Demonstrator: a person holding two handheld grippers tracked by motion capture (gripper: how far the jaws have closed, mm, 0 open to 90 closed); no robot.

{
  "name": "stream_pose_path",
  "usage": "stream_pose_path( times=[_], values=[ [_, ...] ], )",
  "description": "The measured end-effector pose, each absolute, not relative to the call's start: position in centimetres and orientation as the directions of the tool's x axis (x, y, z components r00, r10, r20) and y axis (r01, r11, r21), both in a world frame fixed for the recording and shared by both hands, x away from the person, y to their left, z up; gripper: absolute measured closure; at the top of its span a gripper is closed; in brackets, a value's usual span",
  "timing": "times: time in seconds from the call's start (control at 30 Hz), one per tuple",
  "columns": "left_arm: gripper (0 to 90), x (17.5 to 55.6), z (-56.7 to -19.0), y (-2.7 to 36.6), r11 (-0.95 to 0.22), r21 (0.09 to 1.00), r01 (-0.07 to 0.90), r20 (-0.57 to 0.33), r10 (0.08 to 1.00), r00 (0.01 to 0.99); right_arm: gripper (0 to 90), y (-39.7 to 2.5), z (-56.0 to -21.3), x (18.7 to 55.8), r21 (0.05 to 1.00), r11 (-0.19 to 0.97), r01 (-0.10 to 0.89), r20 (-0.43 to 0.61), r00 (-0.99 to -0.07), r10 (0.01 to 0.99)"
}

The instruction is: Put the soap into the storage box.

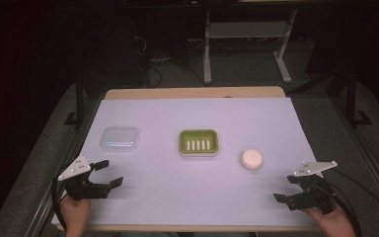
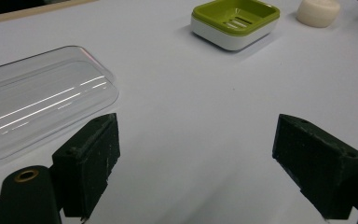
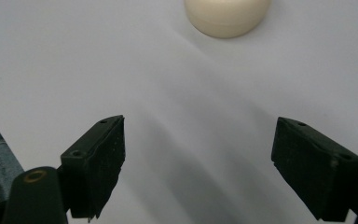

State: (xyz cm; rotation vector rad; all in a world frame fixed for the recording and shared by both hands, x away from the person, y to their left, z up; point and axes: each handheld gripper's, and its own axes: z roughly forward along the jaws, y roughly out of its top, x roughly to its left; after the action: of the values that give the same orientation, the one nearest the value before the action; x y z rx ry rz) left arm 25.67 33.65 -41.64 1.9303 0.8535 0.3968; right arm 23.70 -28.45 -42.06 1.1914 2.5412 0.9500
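The right gripper [image 1: 287,188] sits at the table's near right corner with its jaws spread wide and nothing between them, and straight ahead of it in the right gripper view, at about twelve o'clock, lies the round cream soap [image 3: 227,16]. In the high view the soap [image 1: 252,159] rests on the white table cover [image 1: 192,192] at about ten o'clock from that gripper, near but apart, and at about four o'clock from the green soap dish [image 1: 199,142], just beside it without touching. The left gripper [image 1: 109,174] waits at the near left corner, its jaws likewise wide apart and empty, with the clear plastic lid [image 1: 120,139] lying flat at about one o'clock from it. The soap is probably light, hard and stiff, but its smooth domed top and rounded flanks look slippery, so it may squirt out of a pinch. The safest hold seems to be low across its widest part, jaws square on opposite sides, closing gently. The dish's slotted floor should then take it flat.
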Motion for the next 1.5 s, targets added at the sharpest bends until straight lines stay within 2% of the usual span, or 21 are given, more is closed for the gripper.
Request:
stream_pose_path(
  times=[0.4,1.5],
  values=[
    [14.5,25.6,-41.7,33.6,-0.303,0.865,0.401,-0.077,0.709,0.701,15.6,-28.4,-41.6,24.2,0.609,0.460,0.646,0.117,-0.646,0.754],
    [14.5,25.6,-41.7,33.8,-0.299,0.866,0.401,-0.077,0.712,0.698,14.8,-25.6,-40.2,28.0,0.584,0.527,0.617,0.068,-0.685,0.725]
  ],
)
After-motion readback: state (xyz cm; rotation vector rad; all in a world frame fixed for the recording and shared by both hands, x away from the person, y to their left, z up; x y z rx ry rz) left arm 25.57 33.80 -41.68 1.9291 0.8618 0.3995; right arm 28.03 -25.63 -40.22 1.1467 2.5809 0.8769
